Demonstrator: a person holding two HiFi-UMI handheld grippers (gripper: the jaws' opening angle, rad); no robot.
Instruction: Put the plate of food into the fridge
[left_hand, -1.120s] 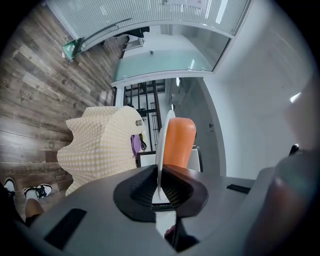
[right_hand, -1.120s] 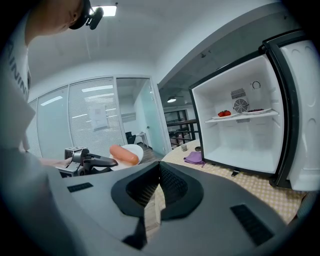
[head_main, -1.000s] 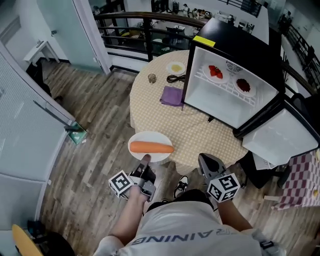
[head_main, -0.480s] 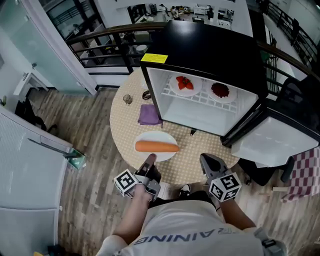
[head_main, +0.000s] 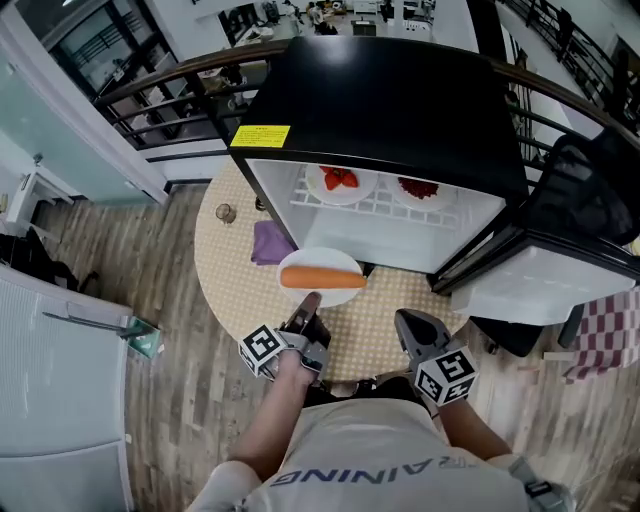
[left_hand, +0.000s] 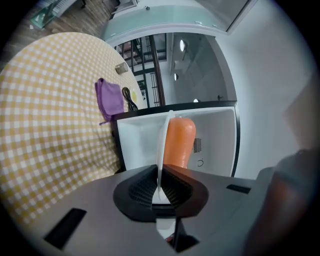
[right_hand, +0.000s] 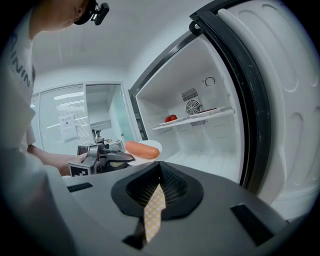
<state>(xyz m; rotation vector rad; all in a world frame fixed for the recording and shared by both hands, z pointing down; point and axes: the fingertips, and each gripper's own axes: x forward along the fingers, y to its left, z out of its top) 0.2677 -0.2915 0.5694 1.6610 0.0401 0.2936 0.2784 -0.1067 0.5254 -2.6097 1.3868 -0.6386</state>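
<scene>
My left gripper (head_main: 309, 300) is clamped on the near rim of a white plate (head_main: 318, 261). Its jaws are pinched tight on the thin edge. A long orange sausage-like piece of food (head_main: 322, 278) lies across the plate. I hold the plate in the air at the open front of a black fridge (head_main: 390, 110), above the far edge of the table. It is not yet set down inside.

The fridge's lower compartment (head_main: 400, 235) shows only its white floor. On the wire shelf (head_main: 375, 205) above it sit two small plates, one with red food (head_main: 340, 180) on the left and one with dark red food (head_main: 418, 187) on the right. The fridge door (head_main: 545, 285) hangs open to the right.

My right gripper (head_main: 410, 325) hovers near me, its jaws together with nothing between them.

The round table (head_main: 225, 255) wears a yellow checked cloth. Left of the fridge lie a purple cloth (head_main: 268, 243), a black cable (left_hand: 130, 100) and a small glass (head_main: 226, 212).
</scene>
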